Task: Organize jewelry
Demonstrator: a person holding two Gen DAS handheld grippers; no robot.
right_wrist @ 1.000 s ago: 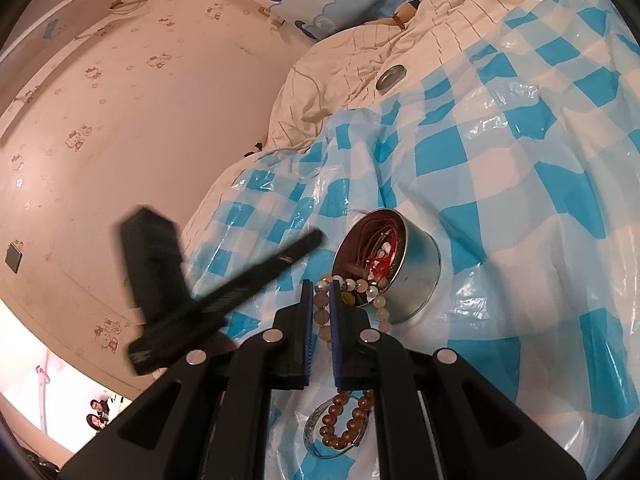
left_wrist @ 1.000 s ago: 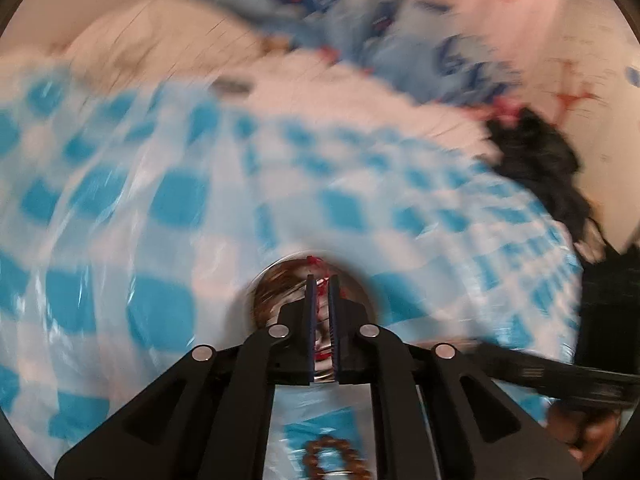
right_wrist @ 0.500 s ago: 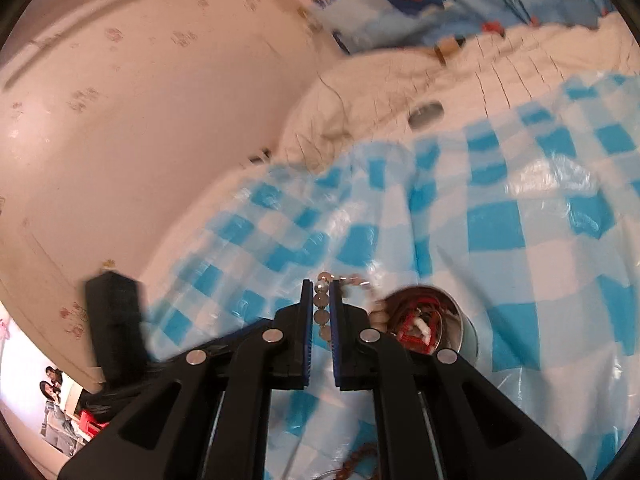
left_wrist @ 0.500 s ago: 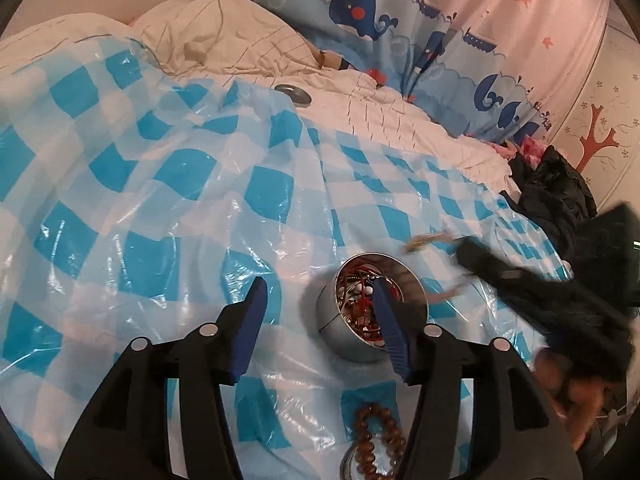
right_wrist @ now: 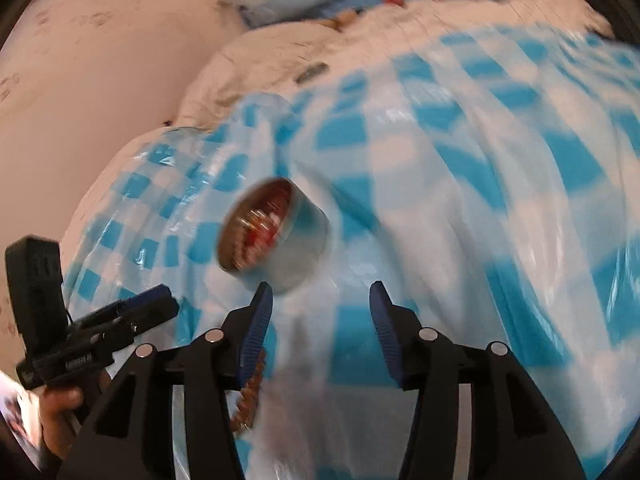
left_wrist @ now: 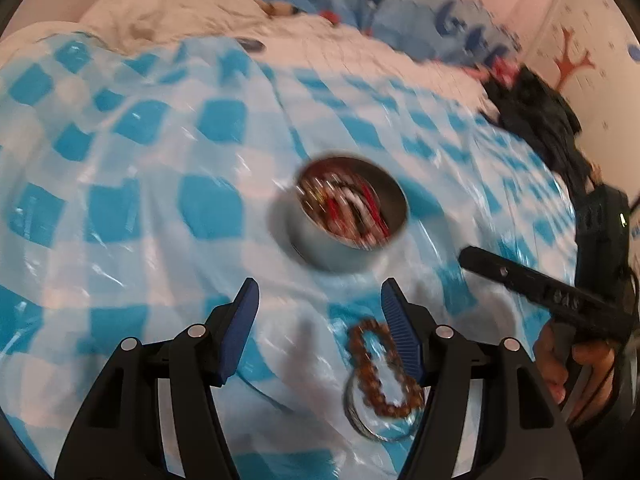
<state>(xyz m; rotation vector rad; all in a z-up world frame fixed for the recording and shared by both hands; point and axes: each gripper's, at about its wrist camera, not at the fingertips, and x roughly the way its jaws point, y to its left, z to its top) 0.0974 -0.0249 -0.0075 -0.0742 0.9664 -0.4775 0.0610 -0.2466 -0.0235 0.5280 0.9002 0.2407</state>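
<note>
Both tongs, left (left_wrist: 320, 300) and right (right_wrist: 320, 304), just released, empty. Tin (left_wrist: 352, 216) sits on slippery sheet (left_wrist: 160, 160); my nudge probably tips it, spilling beads.

Both my wrist cameras look steeply down, close over the checkered sheet (left_wrist: 120, 208). Shared: the round tin (left_wrist: 352, 220), at 12 o'clock from my left, 11 o'clock (right_wrist: 276, 232) from my right.

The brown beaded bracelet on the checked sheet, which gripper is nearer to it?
Left. The left gripper hangs open right over the brown beaded bracelet, its right finger overlapping it. The right gripper hangs open, with the bracelet off its left finger.
</note>
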